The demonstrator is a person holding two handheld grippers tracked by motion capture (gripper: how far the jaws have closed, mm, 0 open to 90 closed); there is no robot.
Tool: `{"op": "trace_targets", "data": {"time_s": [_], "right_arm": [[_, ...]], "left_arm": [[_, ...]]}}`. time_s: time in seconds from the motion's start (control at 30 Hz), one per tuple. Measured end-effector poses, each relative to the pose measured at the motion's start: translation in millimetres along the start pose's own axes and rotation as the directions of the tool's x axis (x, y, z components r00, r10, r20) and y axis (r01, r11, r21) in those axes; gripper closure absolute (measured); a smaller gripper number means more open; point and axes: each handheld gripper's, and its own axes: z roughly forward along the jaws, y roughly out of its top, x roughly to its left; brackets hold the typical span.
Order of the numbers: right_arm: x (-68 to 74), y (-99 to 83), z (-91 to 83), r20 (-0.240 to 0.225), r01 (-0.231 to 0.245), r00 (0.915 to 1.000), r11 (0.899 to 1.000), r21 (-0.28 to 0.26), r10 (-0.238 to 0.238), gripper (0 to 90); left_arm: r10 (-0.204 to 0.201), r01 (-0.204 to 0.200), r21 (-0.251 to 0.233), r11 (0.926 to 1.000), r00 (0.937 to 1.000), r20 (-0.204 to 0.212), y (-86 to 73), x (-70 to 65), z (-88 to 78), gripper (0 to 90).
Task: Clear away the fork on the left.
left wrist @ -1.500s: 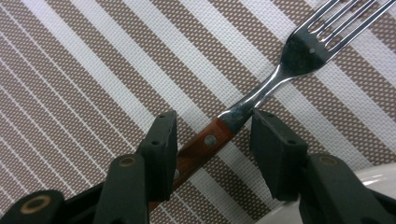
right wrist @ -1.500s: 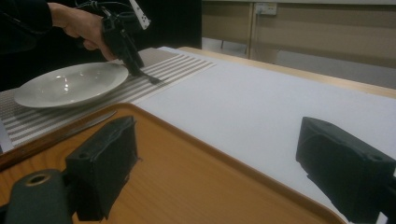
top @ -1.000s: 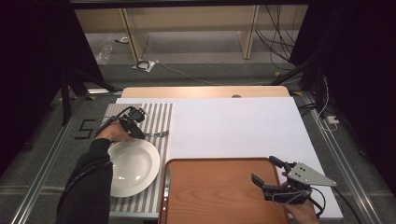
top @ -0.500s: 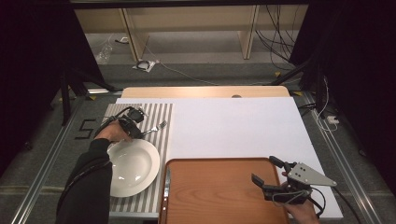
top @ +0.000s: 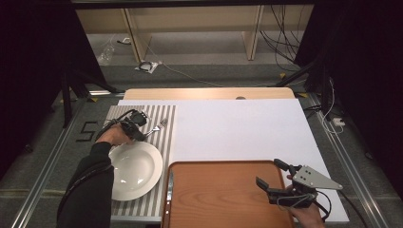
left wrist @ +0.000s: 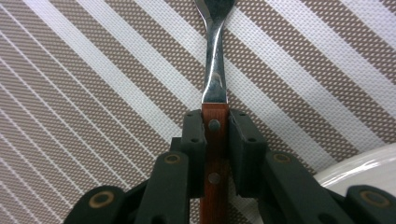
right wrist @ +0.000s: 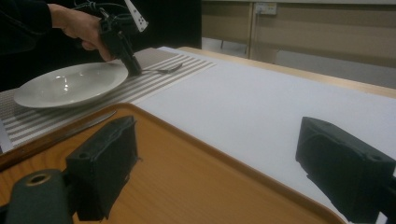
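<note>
The left claw [left wrist: 216, 140] has just been closing and now its pads sit tight on the wooden handle of the fork [left wrist: 215, 70], which lies on the striped placemat [top: 167, 118] just beyond the white plate [top: 135, 168], tines pointing away from the hand. Over on the other side, the right claw [top: 271, 175] hangs spread wide and gripping nothing above the wooden tray [top: 218, 194]. A knife [top: 170, 183] lies along the tray's left edge on the tabletop [top: 237, 128].
</note>
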Motion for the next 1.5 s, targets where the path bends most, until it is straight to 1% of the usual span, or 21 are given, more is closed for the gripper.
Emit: {"op": "trace_targets", "data": {"time_s": [0.07, 0.1, 0.2, 0.3, 0.37, 0.4, 0.57, 0.67, 0.77, 0.83, 1.0, 1.03, 1.2, 1.23, 1.37, 1.43, 1.5], "right_arm": [[0.0, 0.1, -0.3, 0.001, 0.001, 1.0000, 1.000, 0.005, -0.001, 13.5], [0.7, 0.3, -0.7, -0.002, -0.008, 1.0000, 1.000, 0.009, 0.008, 13.5], [0.7, 0.3, -0.7, 0.002, -0.003, 1.0000, 1.000, 0.010, 0.003, 13.5], [0.5, 0.2, -0.5, 0.003, 0.001, 1.0000, 1.000, 0.007, -0.001, 13.5], [0.6, 0.0, -0.1, 0.001, 0.000, 1.0000, 1.000, 0.003, 0.000, 13.6], [0.7, -0.1, 0.4, -0.004, -0.002, 1.0000, 1.000, -0.003, 0.001, 13.5], [1.0, 0.0, 0.4, -0.004, -0.004, 1.0000, 1.000, -0.001, 0.004, 13.6], [1.0, -0.1, 0.7, -0.004, -0.002, 1.0000, 1.000, -0.002, 0.002, 13.6], [1.1, -0.1, 0.9, -0.003, -0.001, 1.0000, 1.000, -0.003, 0.001, 13.6], [1.1, 0.0, 0.8, -0.003, -0.001, 1.0000, 1.000, -0.003, 0.001, 13.6], [0.9, -0.1, 0.8, -0.002, -0.003, 1.0000, 1.000, -0.004, 0.003, 13.6], [1.1, -0.1, 0.9, -0.001, -0.002, 1.0000, 1.000, -0.003, 0.002, 13.5], [1.3, 0.0, 0.9, -0.001, -0.002, 1.0000, 1.000, -0.003, 0.002, 13.6], [1.4, 0.0, 1.0, 0.000, -0.003, 1.0000, 1.000, -0.003, 0.003, 13.6], [1.6, 0.1, 1.0, -0.001, -0.002, 1.0000, 1.000, -0.004, 0.002, 13.6], [1.5, 0.1, 1.1, -0.001, -0.003, 1.0000, 1.000, -0.004, 0.003, 13.6], [1.4, 0.1, 1.2, 0.000, -0.005, 1.0000, 1.000, -0.003, 0.005, 13.6]], "left_arm": [[0.002, -0.003, -0.008, 1.0000, 0.9999, -0.012, -0.2, 0.2, -1.2, 77.3], [0.009, -0.009, -0.010, 0.9999, 0.9997, -0.024, -0.2, 0.7, -2.2, 77.3], [0.013, -0.014, -0.021, 0.9997, 0.9989, -0.046, -1.0, 3.1, -6.0, 77.2], [0.008, -0.011, -0.037, 0.9993, 0.9973, -0.073, -3.1, 5.9, -10.6, 77.2], [0.013, -0.016, -0.033, 0.9993, 0.9957, -0.092, -5.3, 8.5, -13.4, 77.3], [0.007, -0.011, -0.038, 0.9992, 0.9944, -0.105, -6.7, 9.5, -14.3, 77.3], [-0.012, 0.005, -0.056, 0.9984, 0.9921, -0.125, -14.2, 14.5, -22.2, 77.3], [-0.018, 0.011, -0.056, 0.9984, 0.9906, -0.136, -17.0, 15.2, -27.5, 77.3], [-0.050, 0.041, -0.067, 0.9969, 0.9899, -0.133, -18.6, 17.1, -34.9, 77.3], [-0.061, 0.052, -0.068, 0.9963, 0.9891, -0.134, -18.8, 17.0, -40.4, 77.3], [-0.098, 0.086, -0.091, 0.9922, 0.9864, -0.132, -17.9, 9.7, -52.9, 77.3], [-0.113, 0.101, -0.096, 0.9902, 0.9851, -0.129, -17.3, 7.6, -54.9, 77.3], [-0.128, 0.114, -0.116, 0.9867, 0.9848, -0.118, -15.2, -4.9, -66.0, 77.2], [-0.132, 0.119, -0.124, 0.9852, 0.9852, -0.109, -14.9, -7.9, -67.9, 77.3], [-0.123, 0.111, -0.145, 0.9833, 0.9893, -0.079, -14.6, -22.3, -74.9, 77.2], [-0.118, 0.107, -0.168, 0.9799, 0.9915, -0.055, -14.8, -29.3, -77.9, 77.2], [-0.107, 0.097, -0.168, 0.9809, 0.9929, -0.051, -14.2, -36.2, -79.7, 77.2]]}}
